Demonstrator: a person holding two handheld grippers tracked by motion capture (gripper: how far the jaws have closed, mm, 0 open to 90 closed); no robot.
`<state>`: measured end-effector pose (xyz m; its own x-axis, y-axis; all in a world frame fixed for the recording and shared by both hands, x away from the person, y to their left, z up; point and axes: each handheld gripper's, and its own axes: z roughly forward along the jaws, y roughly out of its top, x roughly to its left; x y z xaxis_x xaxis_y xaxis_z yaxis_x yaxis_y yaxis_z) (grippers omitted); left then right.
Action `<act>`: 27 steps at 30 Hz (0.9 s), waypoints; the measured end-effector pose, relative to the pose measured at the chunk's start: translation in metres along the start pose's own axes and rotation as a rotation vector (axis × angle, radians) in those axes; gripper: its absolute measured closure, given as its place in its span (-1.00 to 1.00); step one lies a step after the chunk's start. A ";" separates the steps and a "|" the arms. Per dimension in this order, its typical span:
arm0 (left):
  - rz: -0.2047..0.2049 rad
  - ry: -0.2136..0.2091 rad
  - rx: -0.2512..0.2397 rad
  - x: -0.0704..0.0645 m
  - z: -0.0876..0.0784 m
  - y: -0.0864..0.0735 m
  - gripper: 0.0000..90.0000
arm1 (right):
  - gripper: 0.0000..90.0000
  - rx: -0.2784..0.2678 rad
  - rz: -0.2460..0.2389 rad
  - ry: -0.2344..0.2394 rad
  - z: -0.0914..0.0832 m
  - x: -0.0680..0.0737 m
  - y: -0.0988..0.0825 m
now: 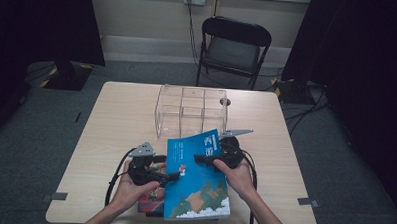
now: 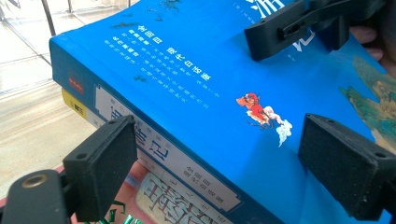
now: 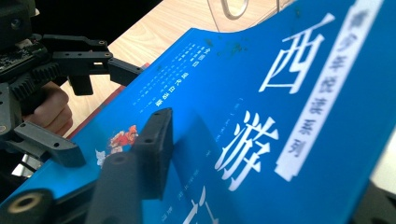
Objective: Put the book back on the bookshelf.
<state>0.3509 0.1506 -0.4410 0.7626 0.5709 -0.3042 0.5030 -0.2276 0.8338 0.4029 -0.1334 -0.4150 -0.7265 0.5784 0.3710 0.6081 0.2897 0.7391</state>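
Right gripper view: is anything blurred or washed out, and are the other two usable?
Right gripper view: the near jaws and the blue book cover's lower edge are soft. Left gripper view: book sharp, table glare-washed at left. High view: table evenly lit, surroundings dark, clear box faint.

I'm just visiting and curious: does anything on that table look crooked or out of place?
The blue book sits askew on a stack: beneath it another book pokes out at the left, edges not lined up. Its far corner looks lifted off the stack. A claw works each side, left claw and right claw. Nothing looks spilled or damaged.
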 end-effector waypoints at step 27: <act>-0.028 -0.014 0.012 0.002 -0.004 0.006 -0.62 | 0.63 -0.078 -0.053 0.079 -0.016 0.006 -0.005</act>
<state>0.3538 0.1543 -0.4351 0.7534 0.5663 -0.3341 0.5294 -0.2211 0.8190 0.3903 -0.1436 -0.4073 -0.7820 0.5010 0.3709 0.5435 0.2565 0.7993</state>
